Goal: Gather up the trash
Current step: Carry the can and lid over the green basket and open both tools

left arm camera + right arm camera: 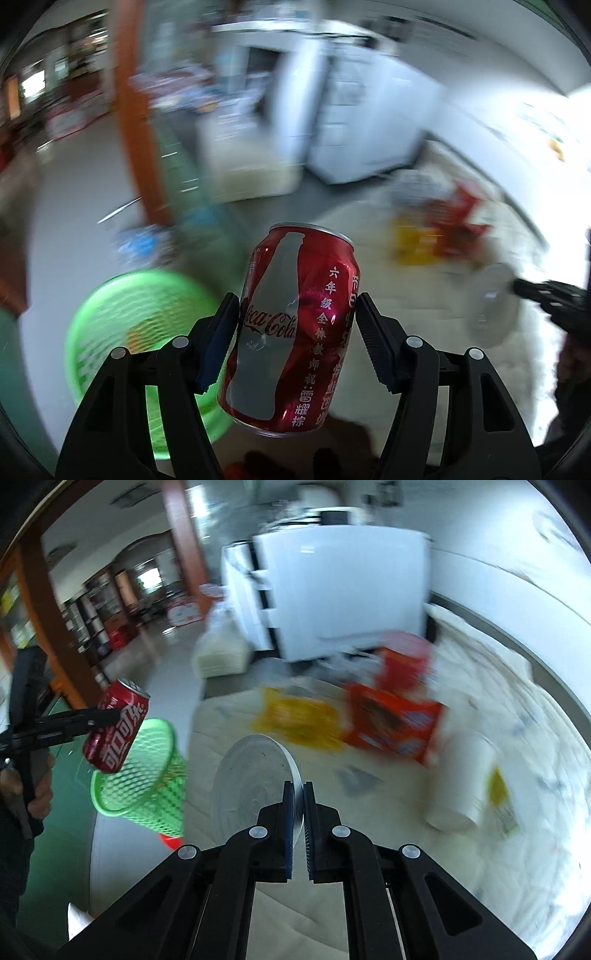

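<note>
The left gripper [295, 325] pinches a light, dented can [291, 328] mid-body; the right gripper [298, 794] clamps a thin, stiff lid [251, 775] by its rim.

Left gripper [295, 325] clamped wide apart; right gripper [298, 805] pinched nearly closed.

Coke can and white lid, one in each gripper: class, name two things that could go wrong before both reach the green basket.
1. The red Coke can is dented and sits tilted in the left gripper; it may slip out beside the green basket.
2. The right gripper pinches only the rim of the white lid, so a quick swing could twist it loose.
</note>
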Demonstrator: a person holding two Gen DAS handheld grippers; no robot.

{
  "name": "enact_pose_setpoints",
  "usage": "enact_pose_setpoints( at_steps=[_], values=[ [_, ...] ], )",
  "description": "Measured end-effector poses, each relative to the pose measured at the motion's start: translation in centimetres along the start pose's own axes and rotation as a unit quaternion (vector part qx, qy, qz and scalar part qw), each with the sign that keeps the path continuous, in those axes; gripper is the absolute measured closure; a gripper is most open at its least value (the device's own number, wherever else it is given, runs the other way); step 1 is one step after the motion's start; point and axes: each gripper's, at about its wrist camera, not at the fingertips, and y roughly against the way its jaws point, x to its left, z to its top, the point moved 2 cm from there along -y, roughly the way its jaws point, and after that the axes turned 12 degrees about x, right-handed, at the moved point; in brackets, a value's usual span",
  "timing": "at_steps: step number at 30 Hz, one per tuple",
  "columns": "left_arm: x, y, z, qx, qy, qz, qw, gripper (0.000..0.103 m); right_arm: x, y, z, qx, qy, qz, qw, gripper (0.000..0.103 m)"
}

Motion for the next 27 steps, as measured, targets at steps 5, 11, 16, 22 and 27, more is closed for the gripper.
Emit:
enact_pose_setpoints(
  at_steps=[5,11,16,22,27],
  values=[
    [8.5,-1.5,-2.1,0.030,0.090,0.046,0.9944,0.039,6.0,-2.9,3.3,0.011,0.056,0.038,0.998,0.098],
    [14.9,-4.0,-4.7,0.059,0.161,0.065,0.9830,0.039,13.7,-7.5,7.0,0.026,0.117,0.061,0.991,0.098],
    [17.0,-4.8,-6.3,0.064,0.190,0.062,0.9777,0.038,19.8,-12.0,8.8,0.039,0.165,0.064,0.983,0.098],
    [18.1,-4.5,-7.4,0.056,0.206,0.068,0.9745,0.032,24.2,-16.8,9.1,0.064,0.191,0.065,0.977,0.098],
    [20.3,-2.4,-8.6,0.031,0.233,0.100,0.9669,0.032,25.7,-19.1,8.7,0.086,0.192,0.078,0.974,0.097]
  ],
)
